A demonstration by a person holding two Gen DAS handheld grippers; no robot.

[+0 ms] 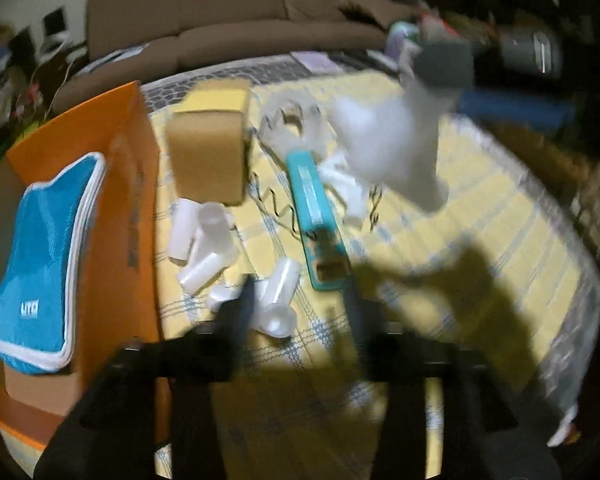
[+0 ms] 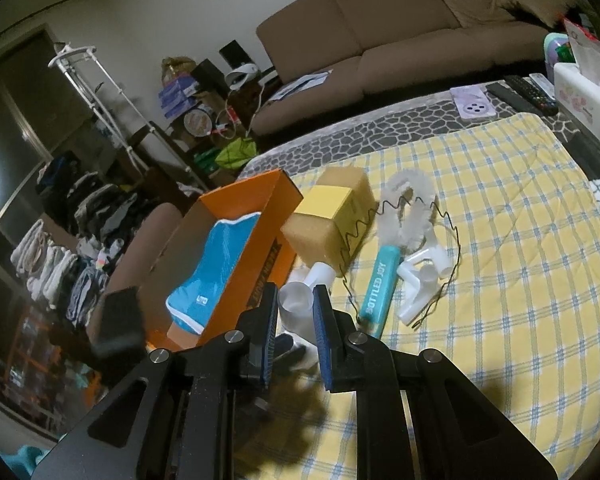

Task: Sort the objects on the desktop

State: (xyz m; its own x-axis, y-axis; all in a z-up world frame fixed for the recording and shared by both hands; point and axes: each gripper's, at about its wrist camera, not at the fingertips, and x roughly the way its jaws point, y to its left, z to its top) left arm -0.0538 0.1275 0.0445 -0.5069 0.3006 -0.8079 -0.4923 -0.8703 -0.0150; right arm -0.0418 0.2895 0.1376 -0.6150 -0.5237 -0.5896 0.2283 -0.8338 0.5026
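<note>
My left gripper [image 1: 300, 308] hangs open over the checked yellow cloth [image 1: 480, 220]. A white pipe fitting [image 1: 278, 296] lies between its fingers, close to the left one. More white fittings and a clear cup [image 1: 204, 240] sit beyond it. A teal handle [image 1: 316, 216] with a white brush head, a thin wavy wire [image 1: 268, 200] and a brown and yellow box [image 1: 208, 148] lie further off. An orange box [image 1: 116, 184] on the left holds a blue pouch [image 1: 40, 248]. My right gripper [image 2: 298, 320] is shut to a narrow gap, through which the clear cup [image 2: 296, 308] shows.
A blurred white shape with a grey block on top [image 1: 396, 144] hangs above the cloth at the upper right; what it is I cannot tell. A tissue box [image 2: 584, 100] and remotes [image 2: 520, 92] sit at the far right edge. A brown sofa [image 2: 400, 40] stands behind.
</note>
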